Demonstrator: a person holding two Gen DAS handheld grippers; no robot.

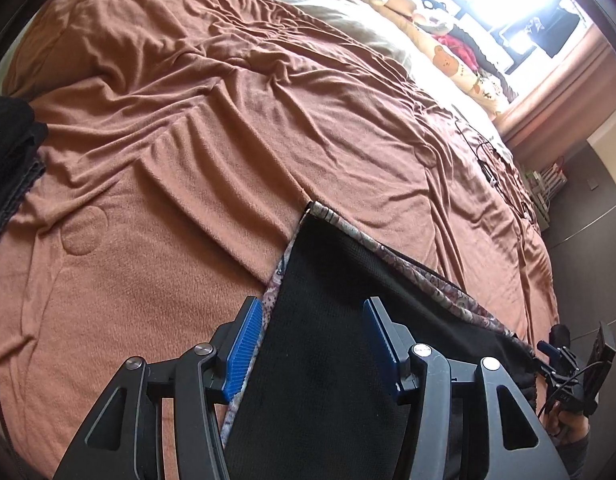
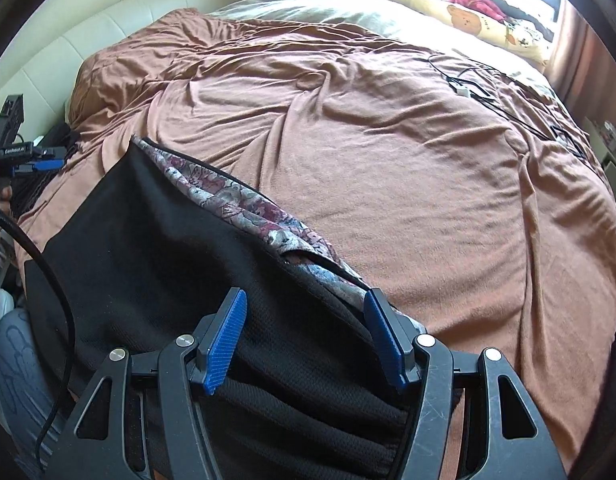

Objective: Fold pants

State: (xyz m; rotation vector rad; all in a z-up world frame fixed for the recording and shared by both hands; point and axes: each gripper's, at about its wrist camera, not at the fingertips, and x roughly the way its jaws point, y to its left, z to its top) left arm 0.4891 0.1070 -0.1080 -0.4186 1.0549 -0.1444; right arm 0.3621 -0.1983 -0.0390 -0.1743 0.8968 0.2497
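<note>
Left wrist view: we see the left gripper with its blue pads spread wide, and the pants running up between them. The black fabric fills the gap, but neither pad visibly presses on it, so we record the jaws as apart and not pinching. The pants show a black face with a floral patterned edge along their far side, and they lie on the brown blanket near the front edge of the bed. The right gripper appears at the far right of this view, just past the pants' end.

Right wrist view: the right gripper also has its fingers spread, with bunched black cloth of the pants lying between and below them (contact with the pads cannot be confirmed). The patterned edge runs diagonally along the upper side of the garment. The left gripper sits at the left margin, near the garment's other end. A black cable crosses the fabric at left. Pillows line the window side, and thin cords lie on the blanket.
</note>
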